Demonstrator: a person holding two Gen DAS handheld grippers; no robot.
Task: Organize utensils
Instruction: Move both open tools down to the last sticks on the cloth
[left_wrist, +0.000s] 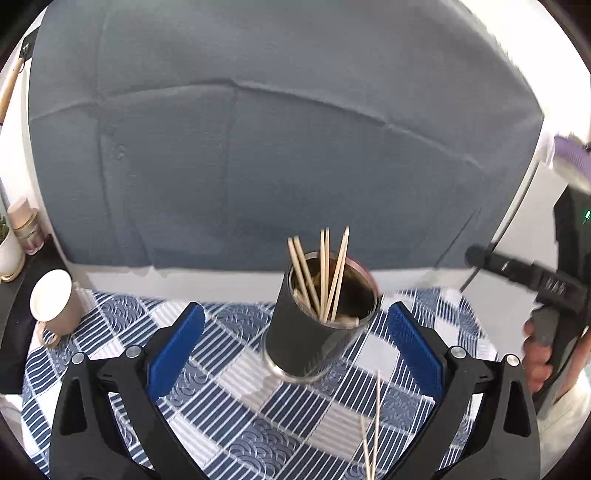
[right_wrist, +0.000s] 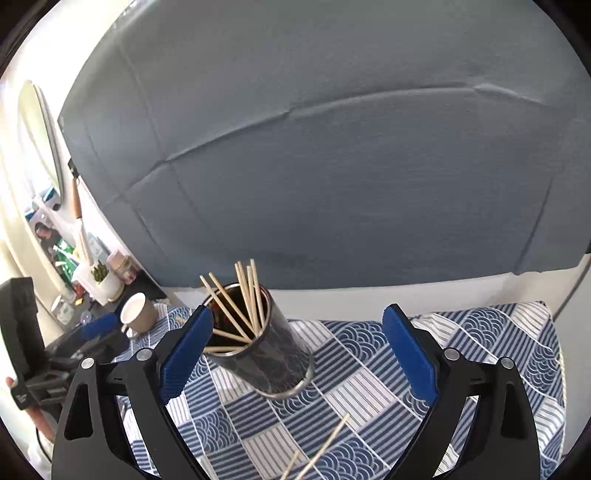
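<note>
A dark metal cup (left_wrist: 314, 332) stands on the blue and white patterned cloth (left_wrist: 229, 406) and holds several wooden sticks (left_wrist: 325, 273). My left gripper (left_wrist: 295, 350) is open and empty, its blue pads on either side of the cup and a little nearer than it. Two loose sticks (left_wrist: 373, 428) lie on the cloth near the camera. In the right wrist view the cup (right_wrist: 266, 354) with its sticks (right_wrist: 243, 302) stands just right of the left pad of my right gripper (right_wrist: 299, 354), which is open and empty. Loose sticks (right_wrist: 321, 450) lie in front.
A beige mug (left_wrist: 55, 302) stands at the cloth's left edge; it also shows in the right wrist view (right_wrist: 138, 312). A grey-blue sheet (left_wrist: 277, 147) hangs behind the table. Jars and a potted plant (right_wrist: 103, 280) crowd the far left. The right hand-held gripper's body (left_wrist: 546, 295) is at the right.
</note>
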